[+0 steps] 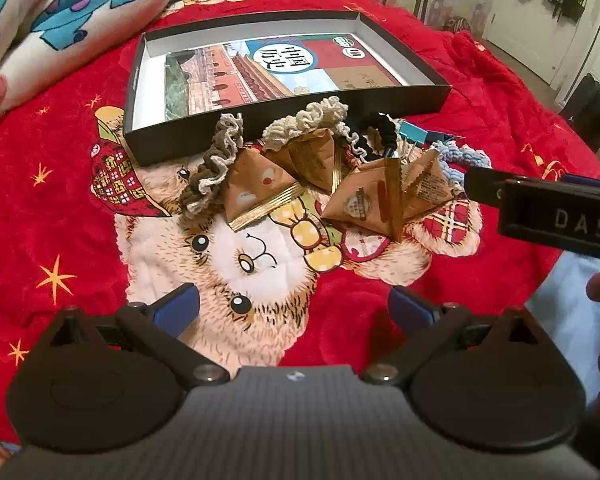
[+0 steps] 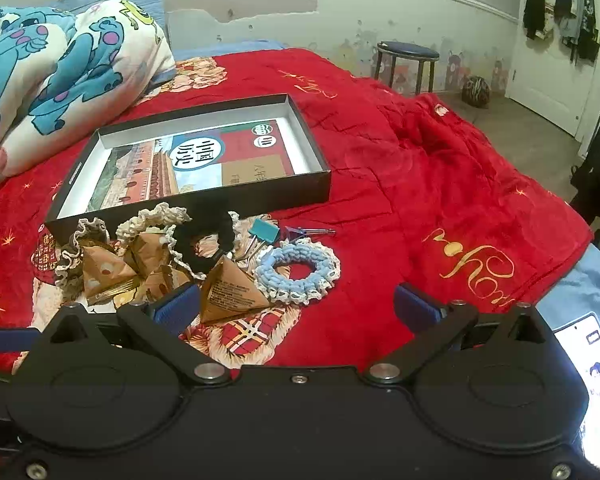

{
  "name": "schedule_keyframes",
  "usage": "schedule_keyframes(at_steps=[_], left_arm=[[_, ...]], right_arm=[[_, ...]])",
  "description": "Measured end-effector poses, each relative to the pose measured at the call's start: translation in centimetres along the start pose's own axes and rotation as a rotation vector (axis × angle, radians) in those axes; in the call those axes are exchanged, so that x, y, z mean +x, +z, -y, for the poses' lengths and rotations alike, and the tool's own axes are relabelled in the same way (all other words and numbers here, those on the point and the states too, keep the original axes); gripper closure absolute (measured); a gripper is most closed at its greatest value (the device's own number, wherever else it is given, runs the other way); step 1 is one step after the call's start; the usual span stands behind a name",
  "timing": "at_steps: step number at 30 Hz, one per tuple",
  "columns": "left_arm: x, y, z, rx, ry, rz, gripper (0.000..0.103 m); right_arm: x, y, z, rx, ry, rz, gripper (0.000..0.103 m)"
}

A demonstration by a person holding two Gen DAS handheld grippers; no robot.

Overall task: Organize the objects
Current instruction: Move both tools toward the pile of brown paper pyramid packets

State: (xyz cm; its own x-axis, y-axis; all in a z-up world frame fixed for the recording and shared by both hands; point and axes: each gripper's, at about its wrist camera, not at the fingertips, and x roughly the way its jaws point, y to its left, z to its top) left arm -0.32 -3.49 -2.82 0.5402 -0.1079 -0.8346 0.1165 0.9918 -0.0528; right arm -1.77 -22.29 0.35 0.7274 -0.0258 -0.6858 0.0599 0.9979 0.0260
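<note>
A black open box (image 1: 404,102) (image 2: 320,184) with a printed sheet inside lies on the red blanket. In front of it is a pile: brown pyramid packets (image 1: 260,188) (image 2: 232,296), a grey-brown scrunchie (image 1: 212,168) (image 2: 70,254), a cream scrunchie (image 1: 308,122) (image 2: 152,220), a black scrunchie (image 1: 374,132) (image 2: 208,240), a light blue scrunchie (image 2: 300,276) and a teal binder clip (image 1: 414,132) (image 2: 266,230). My left gripper (image 1: 294,308) is open and empty, short of the pile. My right gripper (image 2: 296,306) is open and empty, just before the blue scrunchie; its body shows in the left wrist view (image 1: 556,220).
A rolled cartoon-print blanket (image 1: 60,12) (image 2: 60,72) lies at the back left. A stool (image 2: 408,60) and a ball (image 2: 476,90) stand on the floor beyond the bed. A door with hanging clothes (image 2: 560,20) is at the right. A phone (image 2: 592,380) lies at my right.
</note>
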Motion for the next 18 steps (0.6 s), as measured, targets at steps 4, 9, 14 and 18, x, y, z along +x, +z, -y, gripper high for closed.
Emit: schedule_keyframes(at_steps=[4,9,14,18], left_arm=[[0.0,0.0,0.1,0.011,0.005,0.006,0.0],[-0.4,-0.1,0.1,0.015,-0.031,0.048,0.0],[-0.7,-0.2,0.4,0.03,-0.12,0.102,0.0],[-0.4,-0.2,1.7,0.094,-0.132,0.146,0.007]], right_arm=[[-0.1,0.0,0.0,-0.002,0.003,0.003,0.0],[0.1,0.1,-0.1,-0.001,0.012,-0.001,0.0],[0.3,0.0,0.0,0.018,0.046,-0.001,0.0],[1.0,-0.1,0.2,0.038,0.084,-0.025,0.002]])
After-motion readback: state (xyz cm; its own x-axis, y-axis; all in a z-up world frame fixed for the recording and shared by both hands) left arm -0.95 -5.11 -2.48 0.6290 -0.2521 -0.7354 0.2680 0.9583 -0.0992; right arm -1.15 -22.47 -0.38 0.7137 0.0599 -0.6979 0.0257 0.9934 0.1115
